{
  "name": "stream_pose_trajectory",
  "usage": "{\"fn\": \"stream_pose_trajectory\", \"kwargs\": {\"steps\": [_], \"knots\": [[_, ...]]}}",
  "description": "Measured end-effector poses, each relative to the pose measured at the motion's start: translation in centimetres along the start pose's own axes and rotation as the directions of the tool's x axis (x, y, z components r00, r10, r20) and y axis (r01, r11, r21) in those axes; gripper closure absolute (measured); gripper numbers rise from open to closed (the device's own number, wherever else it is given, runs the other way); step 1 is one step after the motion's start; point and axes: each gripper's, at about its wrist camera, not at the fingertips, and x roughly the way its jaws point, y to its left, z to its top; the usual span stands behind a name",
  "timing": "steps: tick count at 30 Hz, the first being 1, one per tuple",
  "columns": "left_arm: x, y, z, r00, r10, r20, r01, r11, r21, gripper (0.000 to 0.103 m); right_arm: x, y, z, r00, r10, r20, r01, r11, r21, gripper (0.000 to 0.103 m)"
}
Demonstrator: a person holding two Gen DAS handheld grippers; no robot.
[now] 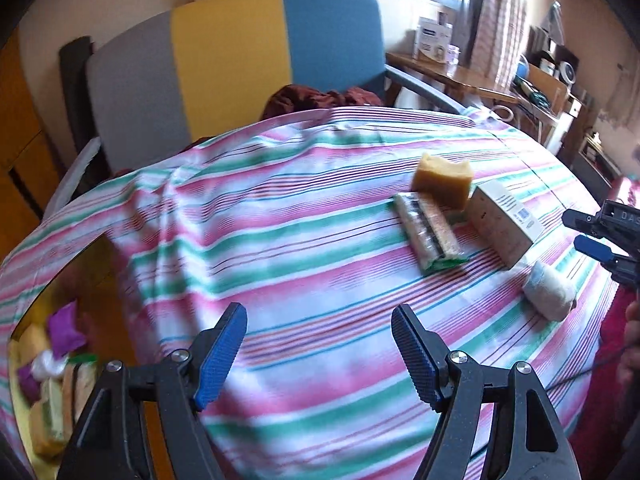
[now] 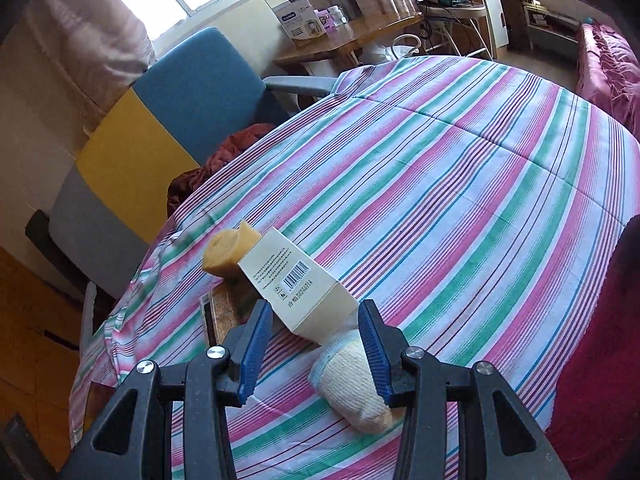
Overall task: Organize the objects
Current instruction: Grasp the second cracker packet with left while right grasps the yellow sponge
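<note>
Left gripper (image 1: 320, 354): fingers spread, empty, above striped table (image 1: 280, 240). Right gripper (image 2: 316, 350): fingers spread, straddling the rolled cloth (image 2: 352, 380), not pinching. Cloth lies just beside the white box (image 2: 292, 284), near sponge (image 2: 226, 254) and packet (image 1: 430, 232).

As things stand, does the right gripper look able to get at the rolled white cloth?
Probably yes. The right gripper is open, with the rolled white cloth lying between its fingers on the striped sheet. The cream box lies just beyond it, not in the way.

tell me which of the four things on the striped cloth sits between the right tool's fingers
The white rolled cloth bundle. The right tool is open around it; the cream barcode carton, yellow sponge block and flat green-edged packet lie beyond.
</note>
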Motion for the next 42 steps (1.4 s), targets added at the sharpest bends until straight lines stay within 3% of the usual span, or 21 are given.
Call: {"fn": "stream_pose_trajectory", "kwargs": {"steps": [9, 14, 19, 20, 22, 30, 35, 39, 42], "knots": [[7.7, -6.4, 5.2, 0.994, -0.081, -0.071, 0.086, 0.994, 0.072, 0.023, 0.5, 0.0, 0.2, 0.998, 0.058, -0.024, -0.058, 0.998, 0.020, 0.058], [11.9, -9.1, 7.6, 0.991, -0.072, -0.110, 0.081, 0.993, 0.083, 0.019, 1.0, 0.2, 0.2, 0.996, 0.074, -0.046, -0.073, 0.997, 0.013, 0.058], [15.9, -9.5, 7.8, 0.988, -0.046, -0.144, 0.056, 0.996, 0.066, 0.017, 1.4, 0.3, 0.1, 0.994, 0.082, -0.067, -0.082, 0.997, 0.008, 0.058], [15.5, -9.4, 7.6, 0.994, -0.047, -0.103, 0.055, 0.995, 0.077, 0.024, 1.5, 0.2, 0.1, 0.994, 0.085, -0.070, -0.084, 0.996, 0.009, 0.058], [14.6, -9.1, 6.8, 0.995, -0.074, -0.070, 0.081, 0.992, 0.100, 0.054, 1.5, 0.2, 0.1, 0.993, 0.089, -0.072, -0.088, 0.996, 0.009, 0.058], [9.2, -3.7, -0.4, 0.999, -0.051, -0.001, 0.051, 0.997, 0.051, 0.054, 1.8, 1.2, -0.4, 0.991, 0.086, -0.100, -0.091, 0.995, -0.044, 0.058], [6.3, -1.1, -4.4, 0.999, -0.045, 0.019, 0.045, 0.999, 0.011, 0.054, 3.3, 3.7, -1.9, 0.982, 0.047, -0.184, -0.082, 0.979, -0.187, 0.058], [6.3, -1.1, -4.5, 0.998, -0.055, 0.024, 0.055, 0.998, 0.013, 0.054, 4.2, 6.1, -2.8, 0.975, 0.007, -0.223, -0.079, 0.946, -0.316, 0.058], [6.2, -1.1, -4.6, 0.997, -0.063, 0.035, 0.063, 0.998, 0.014, 0.054, 4.7, 9.0, -2.0, 0.981, -0.039, -0.190, -0.061, 0.867, -0.495, 0.056]]}}
